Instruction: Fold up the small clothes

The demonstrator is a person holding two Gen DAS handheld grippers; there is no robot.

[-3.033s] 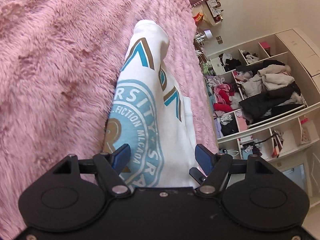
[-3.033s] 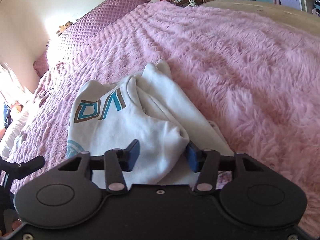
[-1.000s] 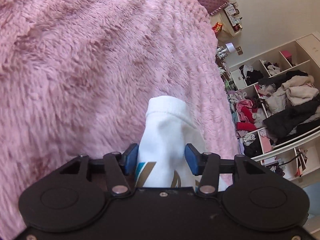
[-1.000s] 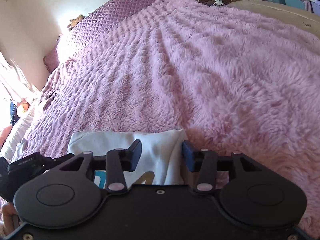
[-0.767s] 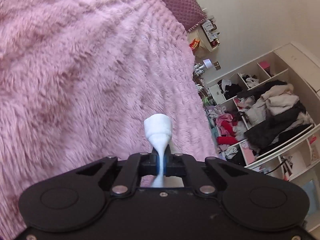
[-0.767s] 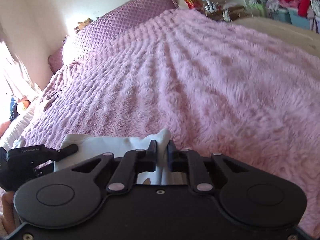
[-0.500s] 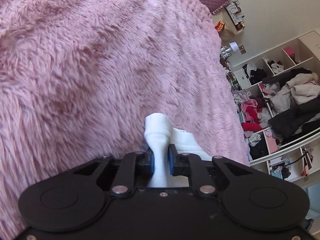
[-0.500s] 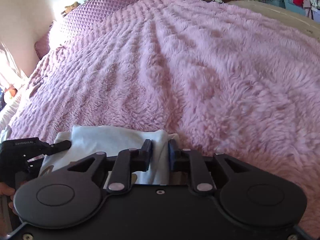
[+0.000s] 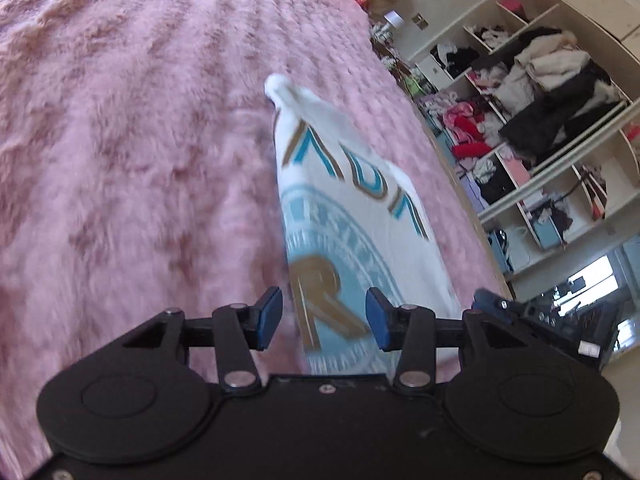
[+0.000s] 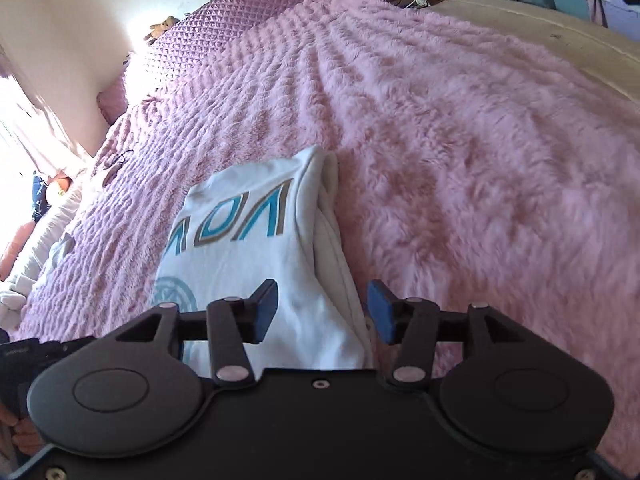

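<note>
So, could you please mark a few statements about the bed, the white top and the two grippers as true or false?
1. The white top lies on a pink fluffy blanket. True.
2. The left gripper is clamped on the top's cuff. False: its jaws are opening, apart from the cloth that lies between them.
3. The top's print is red and black. False: it is blue and tan.
4. Open shelves stuffed with clothes stand beside the bed. True.
5. The right gripper holds a sock. False: its jaws are opening, with the top's folded edge between them, ungripped.
</note>
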